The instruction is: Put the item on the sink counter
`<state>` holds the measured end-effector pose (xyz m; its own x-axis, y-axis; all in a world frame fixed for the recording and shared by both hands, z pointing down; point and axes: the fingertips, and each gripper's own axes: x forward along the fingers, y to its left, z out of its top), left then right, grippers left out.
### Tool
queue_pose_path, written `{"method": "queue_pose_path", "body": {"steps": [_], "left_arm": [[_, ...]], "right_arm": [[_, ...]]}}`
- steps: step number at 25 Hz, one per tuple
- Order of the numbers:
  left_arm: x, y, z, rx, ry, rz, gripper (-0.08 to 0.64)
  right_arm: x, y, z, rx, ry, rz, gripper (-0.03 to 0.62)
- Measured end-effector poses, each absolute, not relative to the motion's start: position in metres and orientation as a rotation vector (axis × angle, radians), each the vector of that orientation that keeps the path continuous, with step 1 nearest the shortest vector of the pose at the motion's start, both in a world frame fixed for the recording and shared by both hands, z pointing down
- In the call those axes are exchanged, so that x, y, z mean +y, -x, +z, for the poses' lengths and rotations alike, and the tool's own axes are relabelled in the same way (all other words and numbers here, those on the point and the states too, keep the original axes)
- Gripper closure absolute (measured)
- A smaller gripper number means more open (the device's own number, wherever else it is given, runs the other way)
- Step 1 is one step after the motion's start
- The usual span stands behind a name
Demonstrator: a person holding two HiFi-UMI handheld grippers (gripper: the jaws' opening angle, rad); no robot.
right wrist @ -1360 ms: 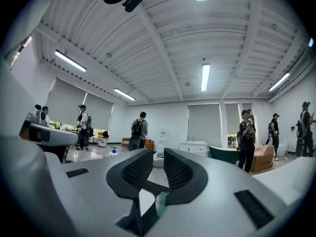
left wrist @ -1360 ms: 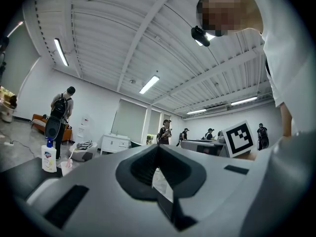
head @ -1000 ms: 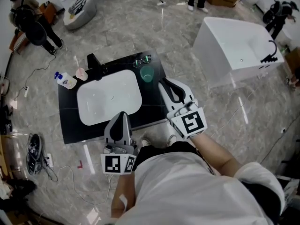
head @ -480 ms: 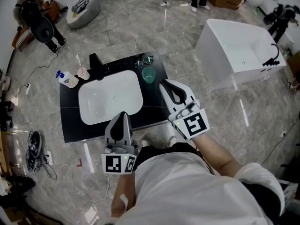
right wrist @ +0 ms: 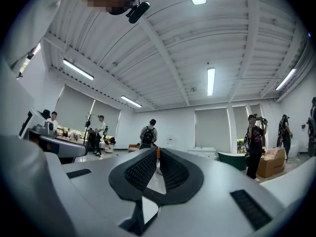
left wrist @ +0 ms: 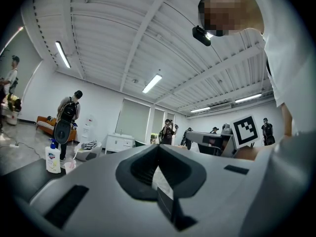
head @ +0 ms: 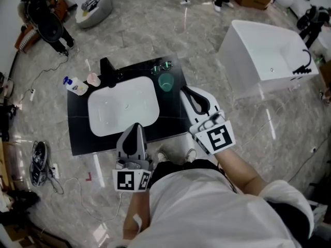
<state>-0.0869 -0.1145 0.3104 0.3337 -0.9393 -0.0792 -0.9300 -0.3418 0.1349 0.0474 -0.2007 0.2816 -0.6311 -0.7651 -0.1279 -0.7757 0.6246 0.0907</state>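
Left tongs (head: 136,126) and right tongs (head: 185,90): both closed, empty. Green cup (head: 165,81) stands upright on the black sink bench (head: 77,136), right of the white basin (head: 123,110), near the right tongs, not touching.

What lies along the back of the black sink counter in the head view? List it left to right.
white soap bottle with a blue pump → pink cup → black faucet → green cup
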Motion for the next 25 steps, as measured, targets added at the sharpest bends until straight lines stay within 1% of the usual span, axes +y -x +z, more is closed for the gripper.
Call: {"method": "queue_pose_path", "body": {"steps": [9,25], "left_arm": [[-0.120,0.090,0.297,-1.790,-2.517,-0.196,0.558],[-0.121,0.103,0.297,-1.897,-2.547,-0.144,0.558]], "right_arm": [[-0.196,-0.046,0.250,2.727,1.281,0.253,0.543],[-0.175,-0.059,0.272,2.752,1.295,0.151,0.543]]}}
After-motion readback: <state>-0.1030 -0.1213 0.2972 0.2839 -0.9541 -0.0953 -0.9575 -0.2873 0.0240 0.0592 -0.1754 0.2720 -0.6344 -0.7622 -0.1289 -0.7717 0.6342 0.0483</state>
